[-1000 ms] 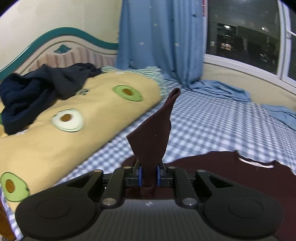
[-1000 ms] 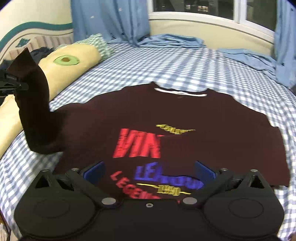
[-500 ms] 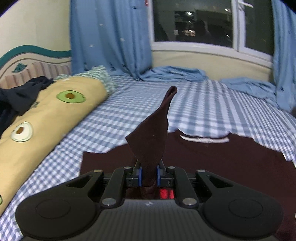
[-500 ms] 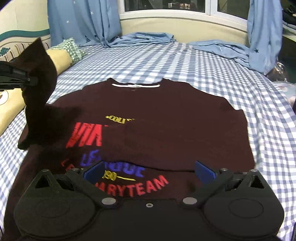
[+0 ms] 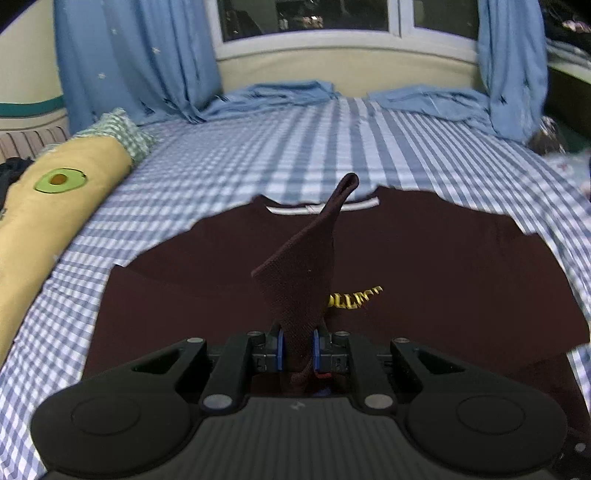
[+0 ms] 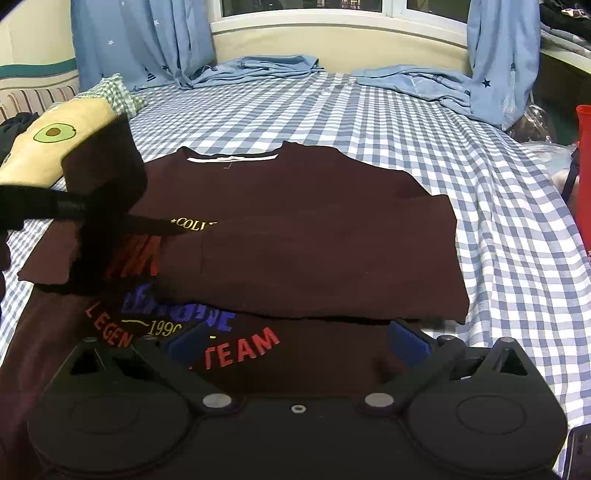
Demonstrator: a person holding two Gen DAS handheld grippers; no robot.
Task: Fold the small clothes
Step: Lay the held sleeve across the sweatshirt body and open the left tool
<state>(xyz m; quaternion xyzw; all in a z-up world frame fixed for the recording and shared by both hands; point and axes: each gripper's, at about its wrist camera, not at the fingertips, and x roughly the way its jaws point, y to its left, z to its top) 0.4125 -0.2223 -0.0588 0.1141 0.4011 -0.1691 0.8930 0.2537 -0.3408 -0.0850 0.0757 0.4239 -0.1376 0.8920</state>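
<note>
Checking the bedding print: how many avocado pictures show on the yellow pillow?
1 in each view: an avocado picture on the yellow pillow left of the maroon shirt. More may be hidden out of frame.

The maroon T-shirt [image 6: 314, 206] reads "COLL" in yellow, "1990", and "TEAM" in red.

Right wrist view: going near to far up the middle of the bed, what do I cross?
Right hand-held gripper, open → maroon T-shirt → bare checked sheet → crumpled blue cloth → window ledge.
</note>
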